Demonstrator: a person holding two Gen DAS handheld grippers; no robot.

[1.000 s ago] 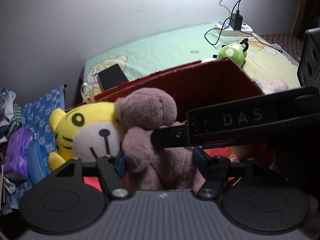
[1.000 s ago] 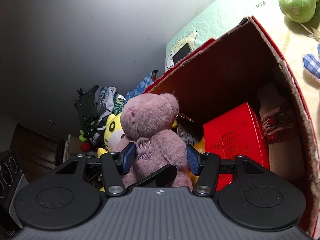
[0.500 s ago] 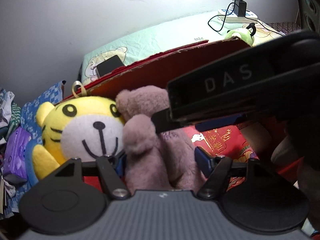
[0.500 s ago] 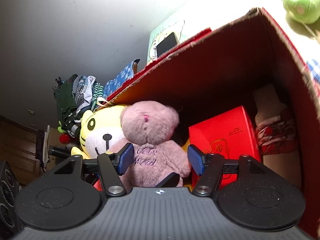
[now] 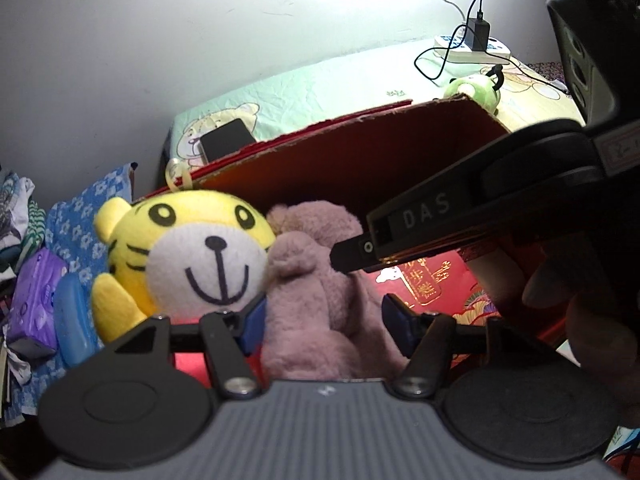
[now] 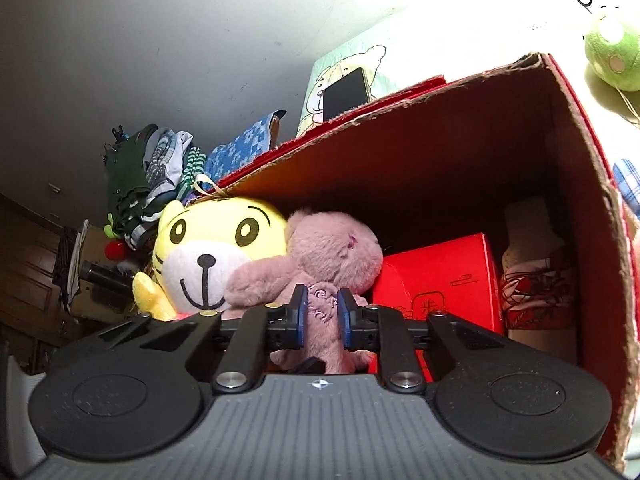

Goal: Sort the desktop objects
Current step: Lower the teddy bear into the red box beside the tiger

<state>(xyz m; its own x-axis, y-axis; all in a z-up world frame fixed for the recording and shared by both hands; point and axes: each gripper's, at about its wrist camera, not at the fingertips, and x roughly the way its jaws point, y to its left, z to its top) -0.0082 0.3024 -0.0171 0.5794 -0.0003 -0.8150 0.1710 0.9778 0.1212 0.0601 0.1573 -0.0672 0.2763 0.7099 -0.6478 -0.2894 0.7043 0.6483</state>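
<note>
A pink plush bear (image 5: 320, 280) stands inside the red cardboard box (image 5: 360, 148), leaning on a yellow tiger plush (image 5: 200, 248). My left gripper (image 5: 322, 320) has the bear's body between its blue pads; the jaws are closing and both pads touch its flanks. In the right wrist view my right gripper (image 6: 322, 312) is closing, and its pads pinch the embroidered belly of the bear (image 6: 332, 248), with the tiger (image 6: 212, 248) just to the left. The right gripper's finger (image 5: 424, 220) crosses the left wrist view as a black bar, its tip at the bear.
Inside the box (image 6: 440, 152) lie a small red carton (image 6: 444, 276) and a pale bundle (image 6: 532, 264). Behind it on the green sheet are a phone (image 6: 346, 94), a green plush (image 6: 612, 56) and a power strip (image 5: 472, 46). Clothes (image 6: 152, 176) pile up at left.
The right gripper's jaws have gone from wide apart around the bear to pinched on its belly. The bear has sunk lower in the box, beside the tiger.
</note>
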